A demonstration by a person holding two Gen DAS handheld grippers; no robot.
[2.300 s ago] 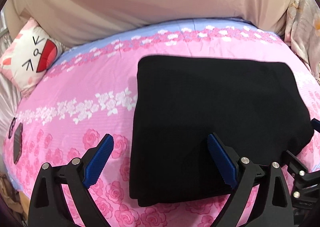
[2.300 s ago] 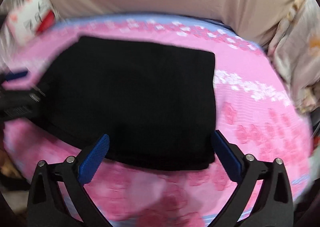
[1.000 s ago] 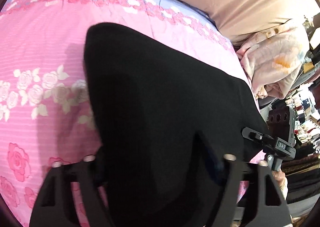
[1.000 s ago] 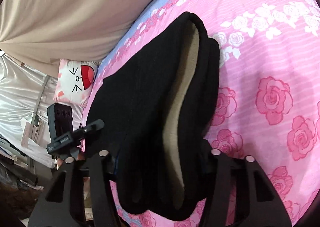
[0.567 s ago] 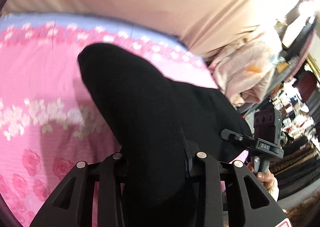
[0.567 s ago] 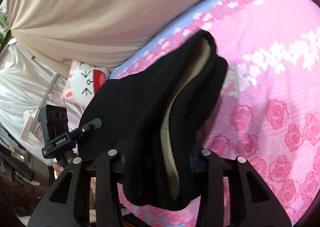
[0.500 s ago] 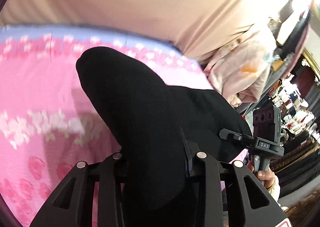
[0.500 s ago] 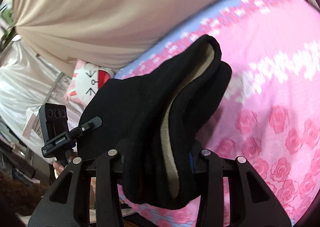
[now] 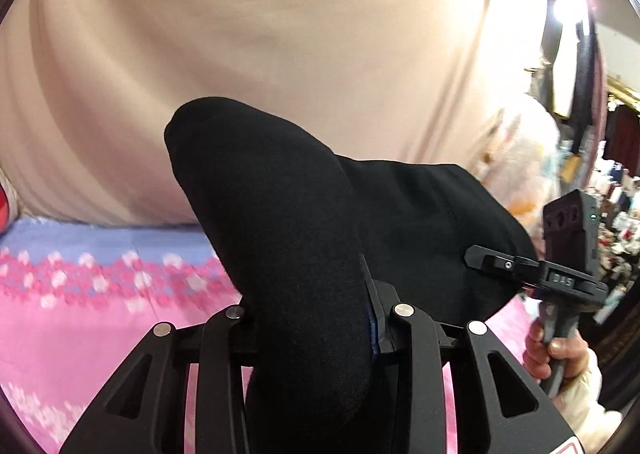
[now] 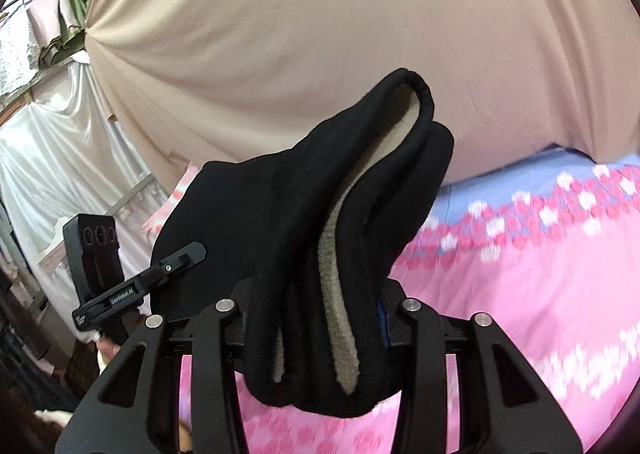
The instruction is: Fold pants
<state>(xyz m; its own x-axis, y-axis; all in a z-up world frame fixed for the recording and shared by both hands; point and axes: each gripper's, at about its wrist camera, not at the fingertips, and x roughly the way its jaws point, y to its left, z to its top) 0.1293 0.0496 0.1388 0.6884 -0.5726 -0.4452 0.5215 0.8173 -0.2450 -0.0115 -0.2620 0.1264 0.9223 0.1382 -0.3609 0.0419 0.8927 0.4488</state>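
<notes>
The folded black pants [image 9: 280,238] hang in the air above the pink floral bed, stretched between both grippers. My left gripper [image 9: 312,330] is shut on one end of the thick bundle. My right gripper [image 10: 316,318] is shut on the other end, where the beige fleece lining [image 10: 340,254] shows between the black layers. The right gripper also shows in the left wrist view [image 9: 560,278], held by a hand. The left gripper also shows in the right wrist view [image 10: 120,290]. The pads are hidden by the cloth.
The pink rose-print bed cover [image 9: 80,326] with a blue floral border [image 10: 520,189] lies below. A beige curtain [image 9: 280,33] hangs behind the bed. White drapes [image 10: 60,157] stand at the left. Cluttered shelves and hanging clothes [image 9: 592,133] are at the right.
Both grippers closed on the folded pants and lifted them off the bed. The views tilted up, so the curtain now fills most of each frame.
</notes>
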